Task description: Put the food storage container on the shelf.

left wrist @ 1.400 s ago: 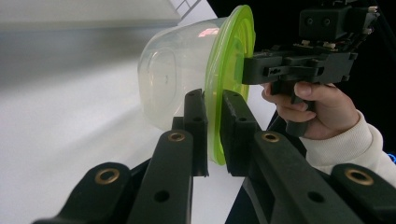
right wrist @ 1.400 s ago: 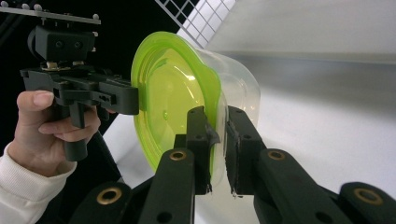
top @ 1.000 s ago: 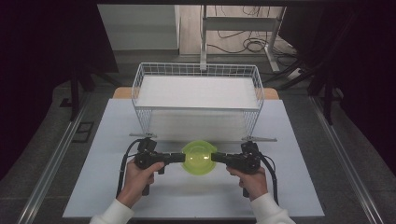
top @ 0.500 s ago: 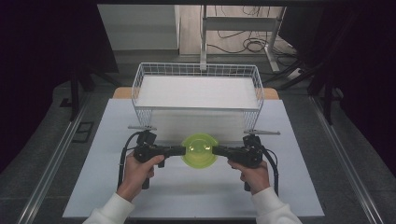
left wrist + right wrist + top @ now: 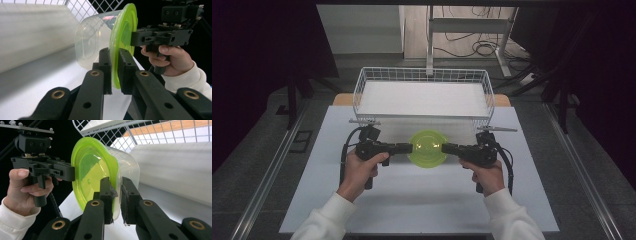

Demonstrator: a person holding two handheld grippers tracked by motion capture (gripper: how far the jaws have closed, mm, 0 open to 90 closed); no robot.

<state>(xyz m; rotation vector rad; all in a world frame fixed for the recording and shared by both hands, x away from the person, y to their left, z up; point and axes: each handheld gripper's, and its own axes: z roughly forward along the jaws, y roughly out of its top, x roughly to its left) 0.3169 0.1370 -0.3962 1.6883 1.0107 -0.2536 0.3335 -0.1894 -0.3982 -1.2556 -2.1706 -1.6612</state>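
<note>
A clear round container [image 5: 428, 148] with a bright green lid hangs above the white table, held from both sides in front of the wire basket [image 5: 422, 74]. My left gripper [image 5: 410, 147] is shut on the lid's rim at its left, and my right gripper [image 5: 445, 148] is shut on the rim at its right. In the left gripper view the jaws [image 5: 114, 53] pinch the green lid [image 5: 123, 30], and the clear tub [image 5: 91, 42] points toward the basket. In the right gripper view the jaws [image 5: 115, 182] clamp the same rim of the lid [image 5: 90, 170].
The white wire basket, lined with a white sheet [image 5: 424, 99], stands at the table's far side, just beyond the container. The white tabletop [image 5: 422, 200] stretches bare toward the person. Cables trail from both grippers. Dark floor and desk legs [image 5: 430, 40] lie behind.
Both hands have carried the container away from the person, toward the basket's near wall. Both grips on the lid rim stay the same.
</note>
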